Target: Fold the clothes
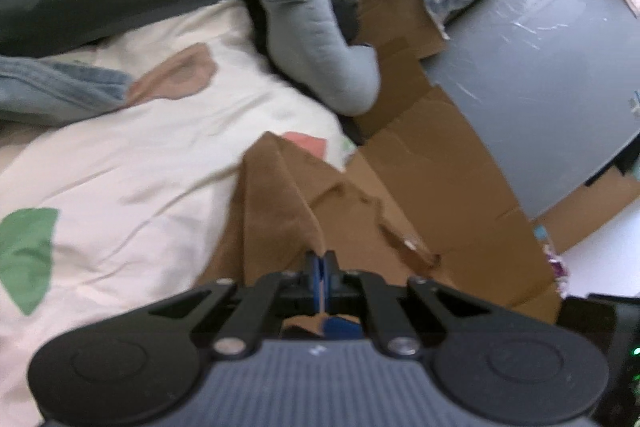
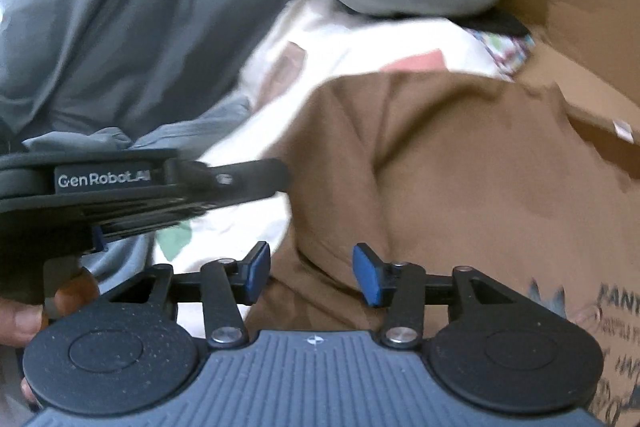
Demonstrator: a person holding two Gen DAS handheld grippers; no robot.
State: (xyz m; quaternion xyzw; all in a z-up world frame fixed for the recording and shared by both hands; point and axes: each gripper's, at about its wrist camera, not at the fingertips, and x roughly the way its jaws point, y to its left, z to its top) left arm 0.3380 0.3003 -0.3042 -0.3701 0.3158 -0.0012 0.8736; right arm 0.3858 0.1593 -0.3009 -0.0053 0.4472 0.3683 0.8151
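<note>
Brown shirt (image 1: 276, 203) rises in a peaked fold off the bedspread (image 1: 132, 163) in the left wrist view, one pinched edge caught in the left gripper (image 1: 321, 261), whose blue pads are pressed tight together on the cloth. Beyond it, flattened cardboard (image 1: 436, 179) spreads toward the far right side of the bed, with a grey case (image 1: 540, 67) lying over part of it, a grey plush toy (image 1: 320, 39) at the far edge, and a denim garment (image 1: 60, 87) near the left edge, apparently not yet folded.

Seen from the right wrist view, the shirt (image 2: 460, 167) lies in loose rumpled folds across the near right part of the bed, its printed front turned up at the near right corner of the picture. The right gripper (image 2: 312, 277) hangs just above it with jaws about half apart and nothing between the pads, the fabric below them free. The left gripper's body (image 2: 120, 187) crosses the left side, a person's hand (image 2: 24, 315) beneath it.

Folding looks to be at an early stage: one edge is lifted, but the garment is still creased and unsquared, with no neat fold visible. Smoothing, the folds proper, and the other garments appear to remain.
</note>
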